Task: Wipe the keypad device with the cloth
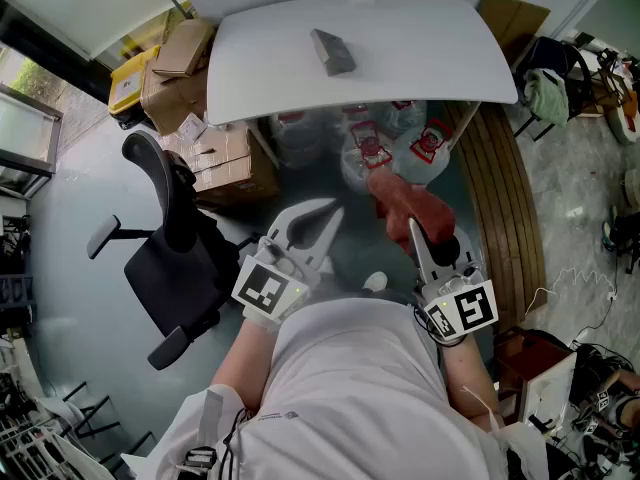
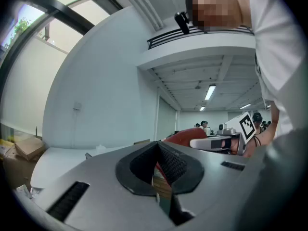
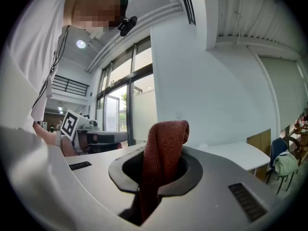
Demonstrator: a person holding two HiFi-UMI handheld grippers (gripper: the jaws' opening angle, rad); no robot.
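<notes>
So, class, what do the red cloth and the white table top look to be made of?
The red cloth: a knitted or coarsely woven textile, matte. Its mesh of threads shows and it folds softly. The white table top: smooth and slightly matte, probably laminate or painted board, since the colour is even and no grain is visible.

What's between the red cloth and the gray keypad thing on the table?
Head view: clear bottles with red labels just beyond the cloth, then bare white table up to the keypad device.
</notes>
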